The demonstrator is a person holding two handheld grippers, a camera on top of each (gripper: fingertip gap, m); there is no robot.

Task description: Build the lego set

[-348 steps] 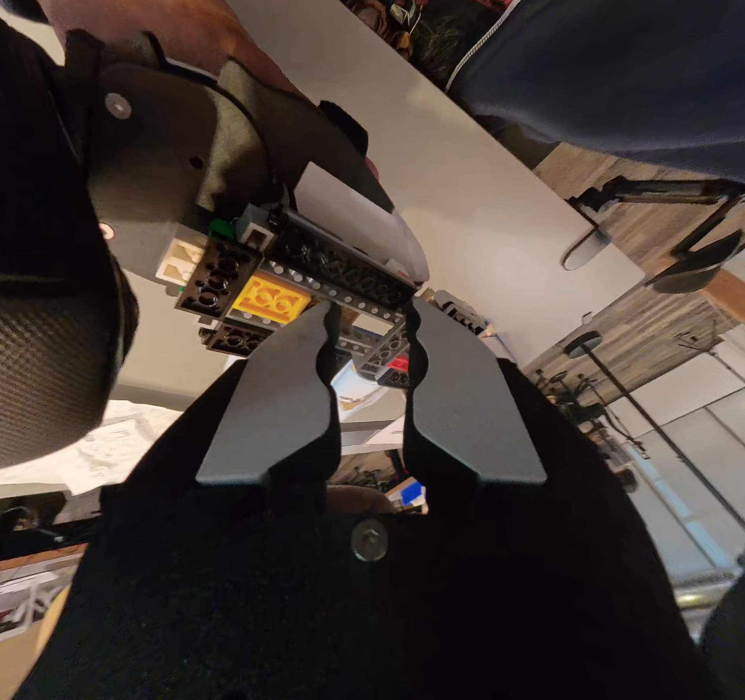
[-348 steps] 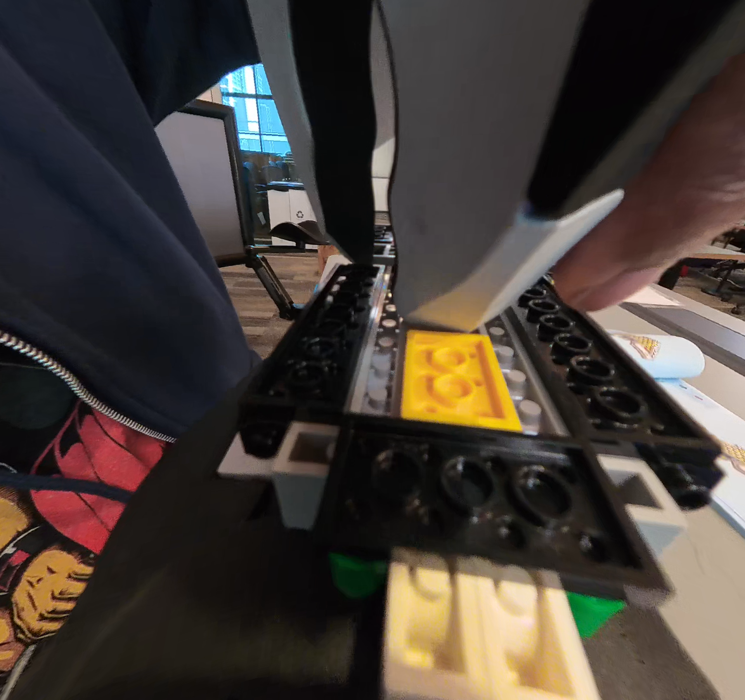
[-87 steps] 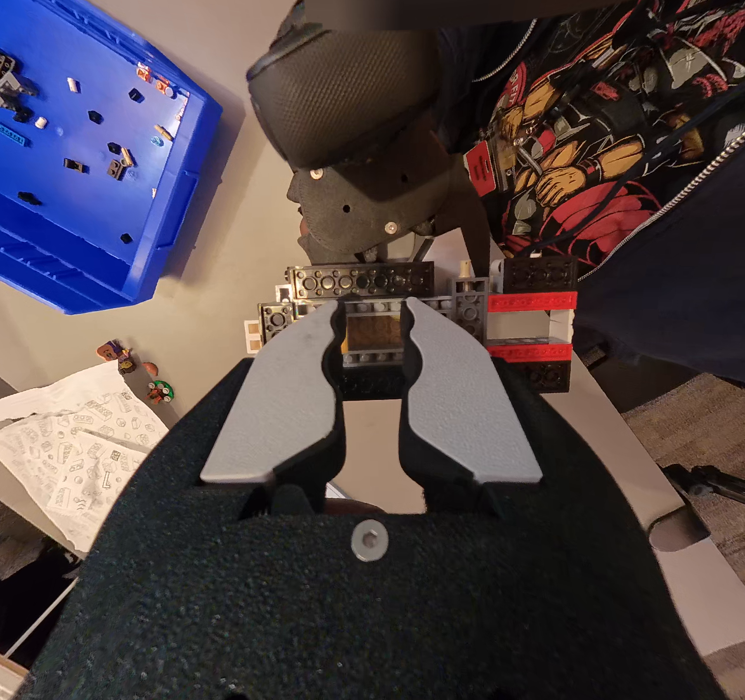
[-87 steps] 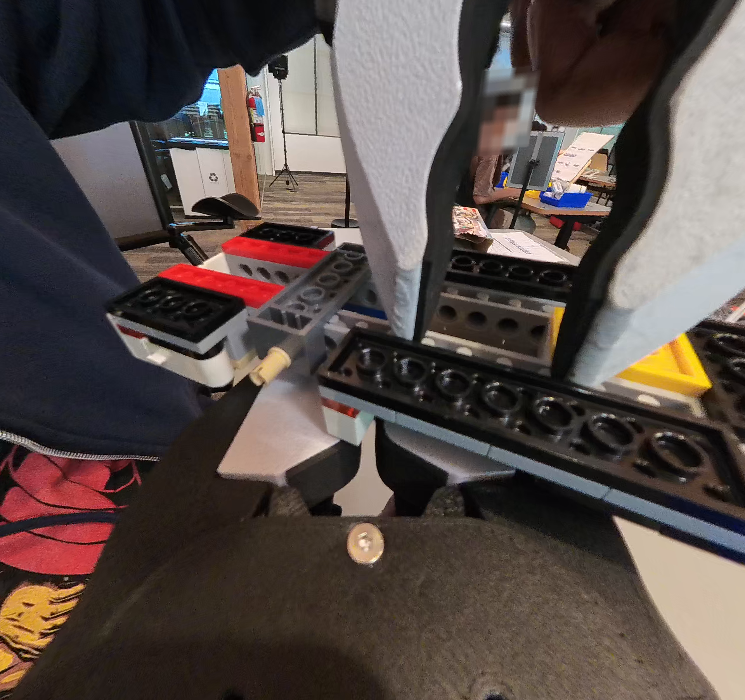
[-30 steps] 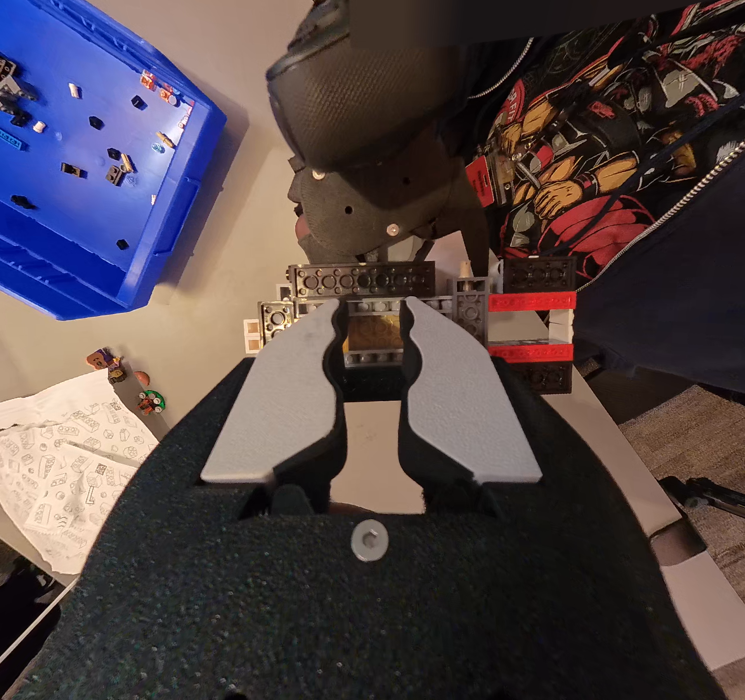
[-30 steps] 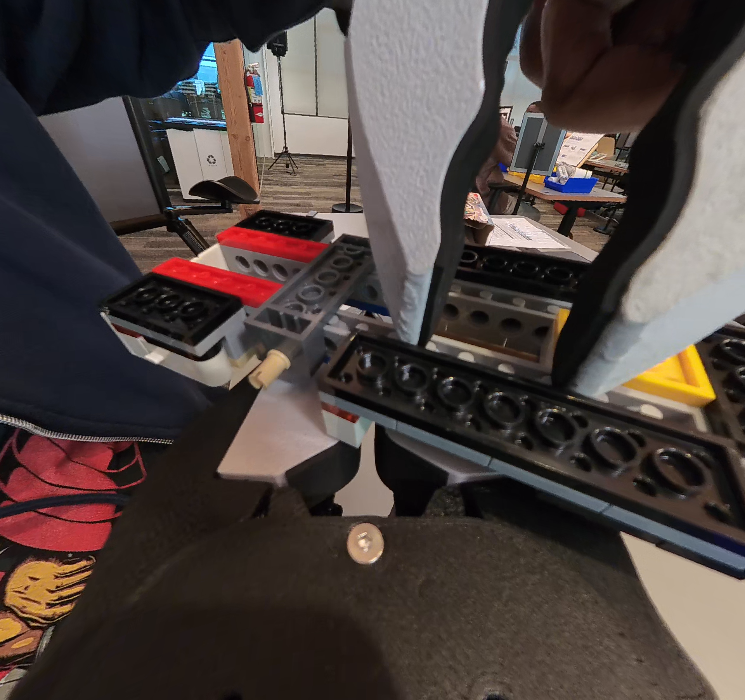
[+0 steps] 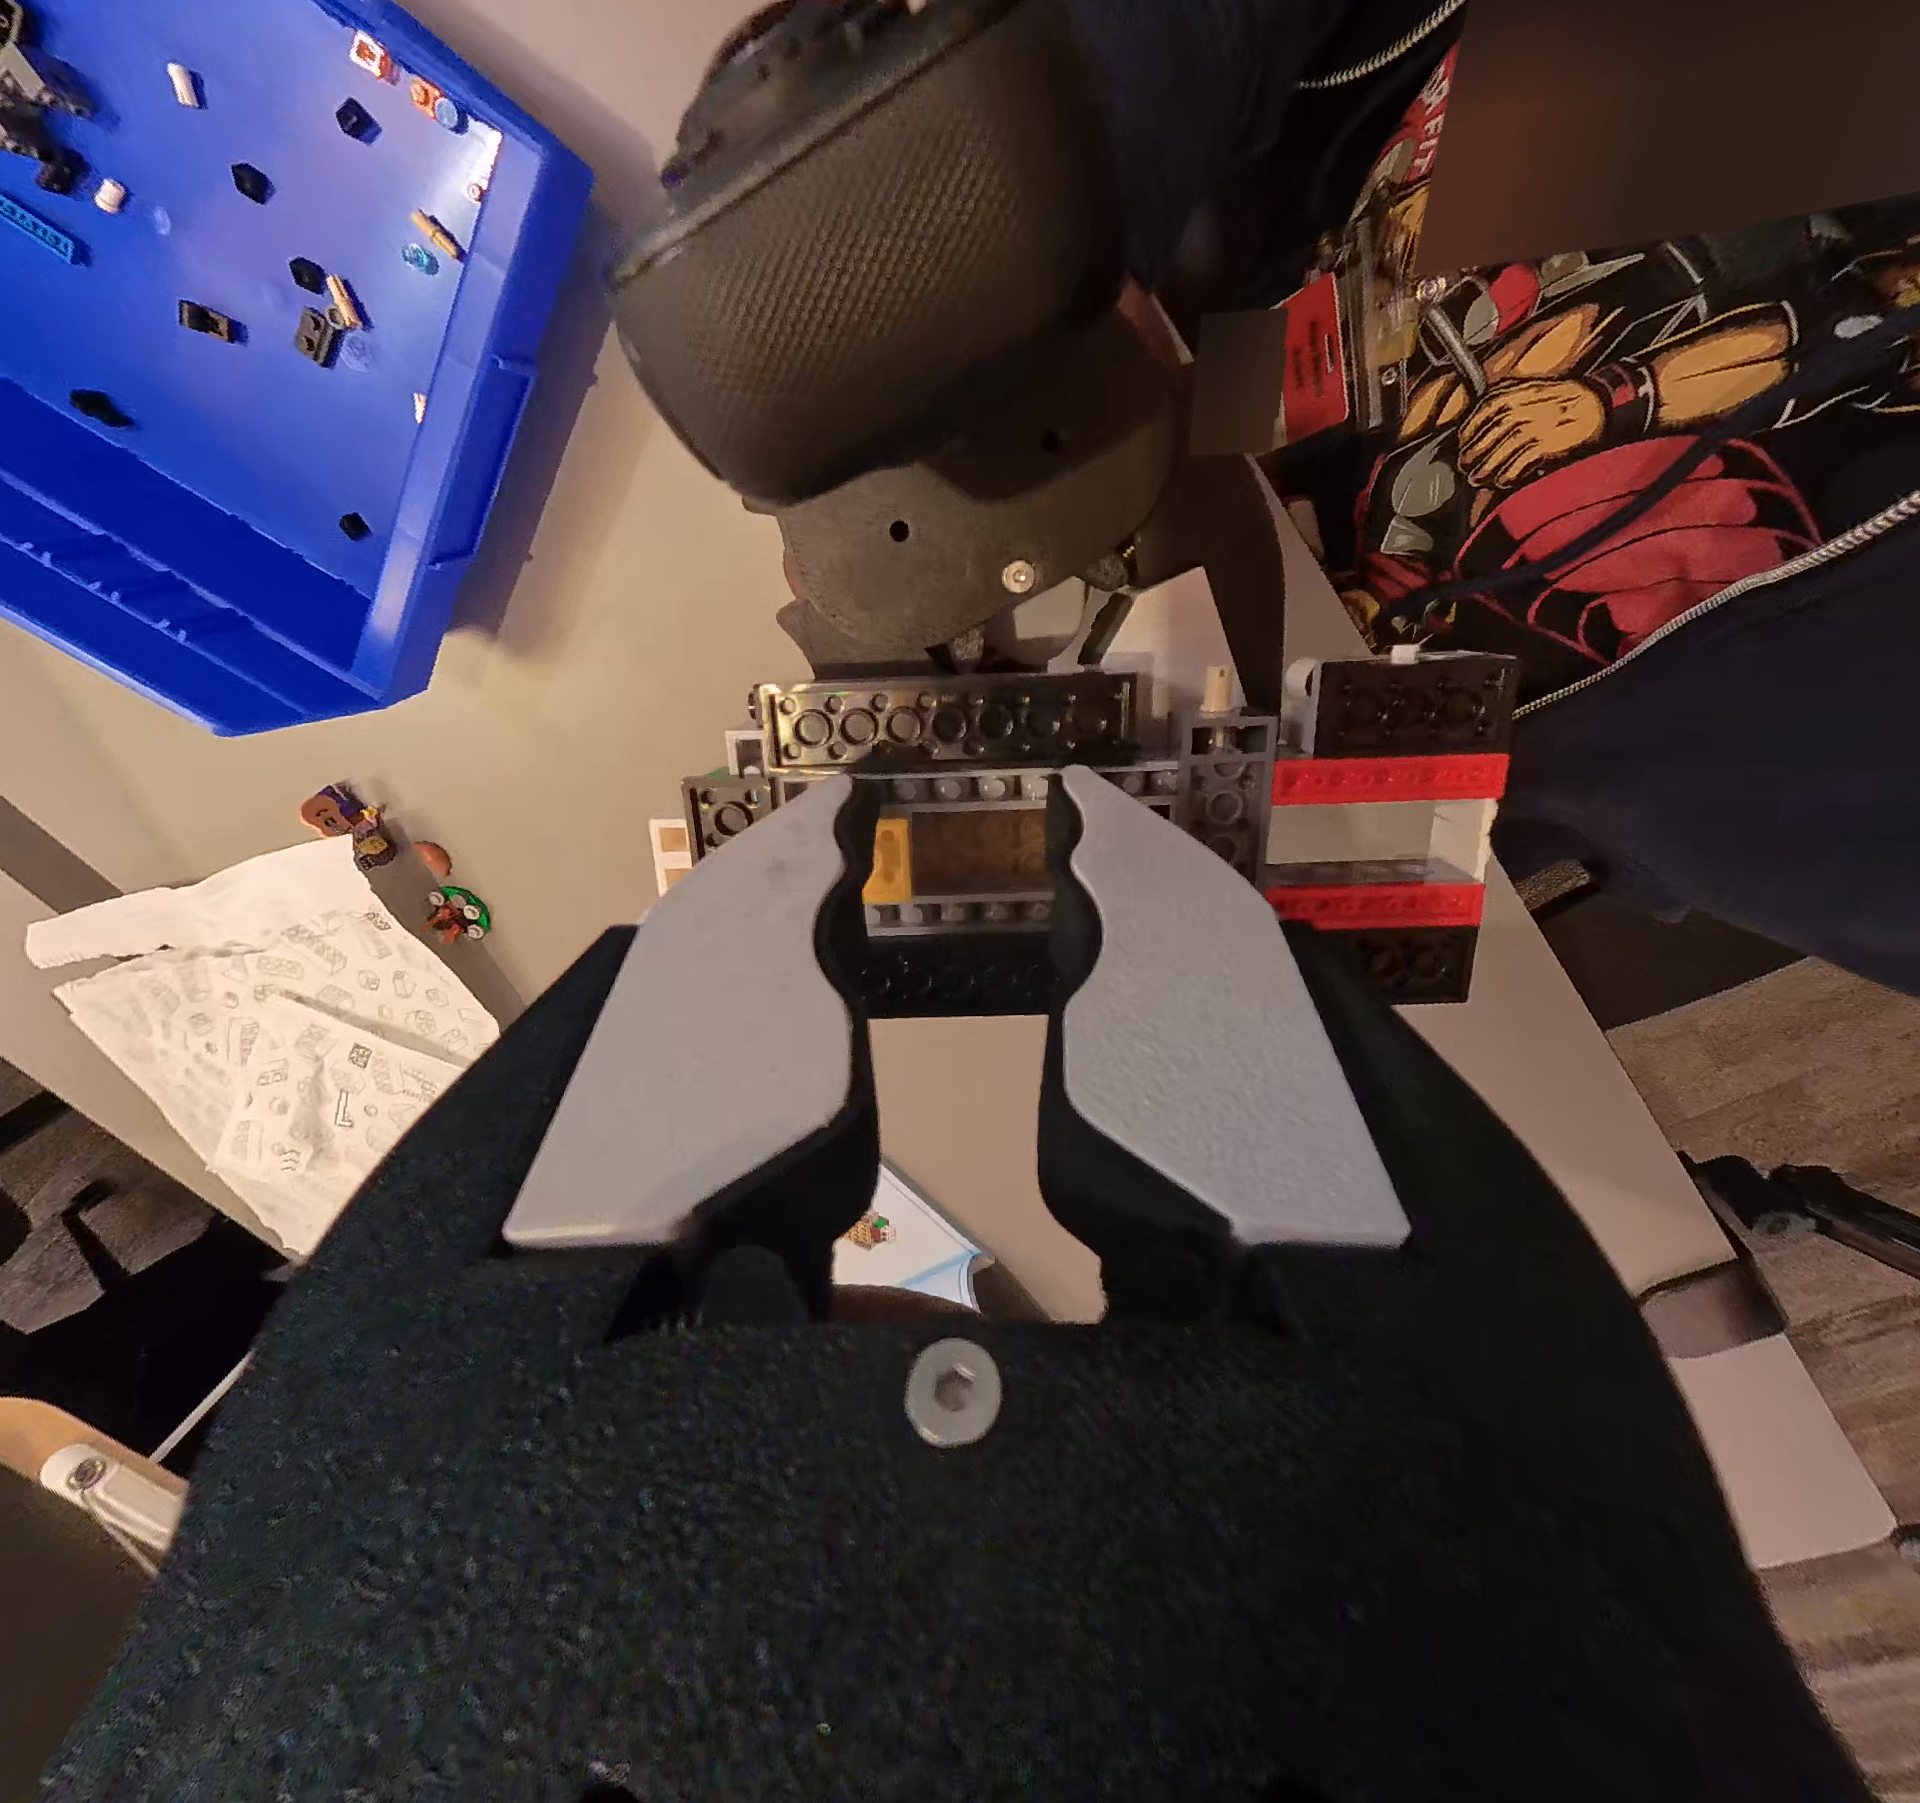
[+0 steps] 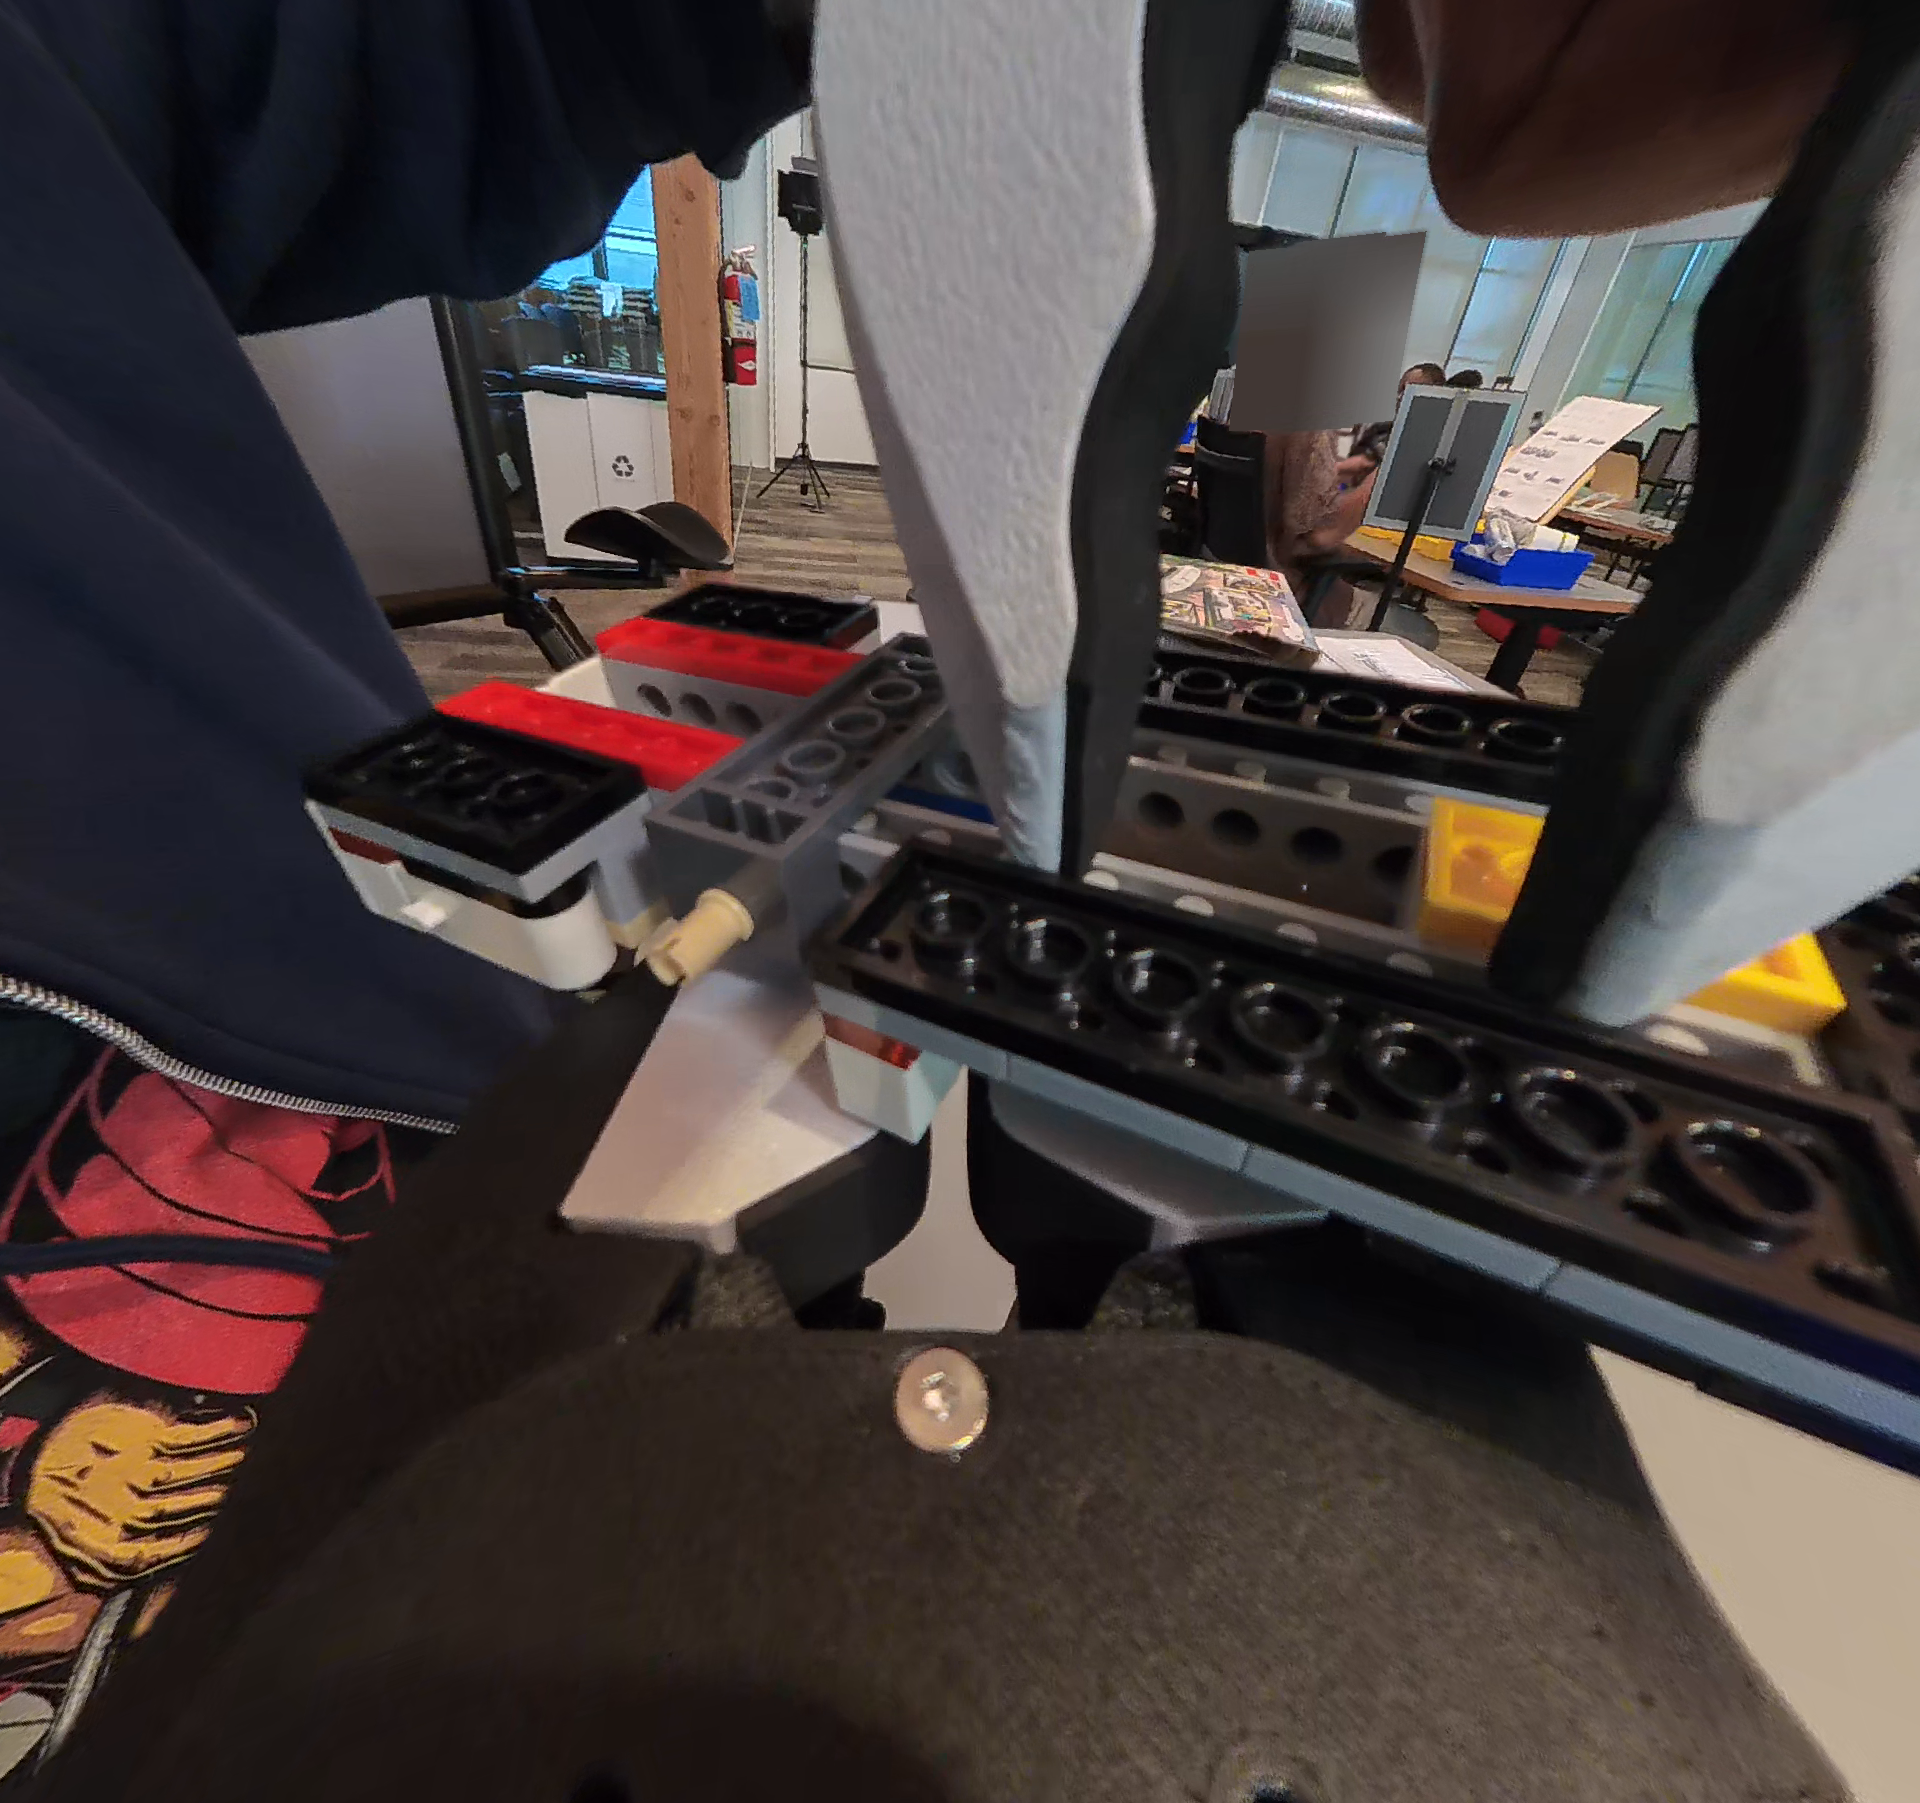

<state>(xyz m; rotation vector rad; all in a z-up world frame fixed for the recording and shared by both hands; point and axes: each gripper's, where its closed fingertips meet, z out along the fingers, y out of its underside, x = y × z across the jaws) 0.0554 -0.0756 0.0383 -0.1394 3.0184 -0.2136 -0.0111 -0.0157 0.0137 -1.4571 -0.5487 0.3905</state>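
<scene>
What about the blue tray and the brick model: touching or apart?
Apart. Left wrist view shows bare table between blue tray and brick model.

Left wrist view: taken from above, aimed down at the brick model [image 7: 956, 870]. Right wrist view: taken low, close, level across it [image 8: 1351, 1026]. The model is shared.

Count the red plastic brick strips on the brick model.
2. Both sit on the model's end section nearest the person's jacket: one red strip beside the upper black block, the other red strip beside the lower black block. More may be hidden underneath.
</scene>
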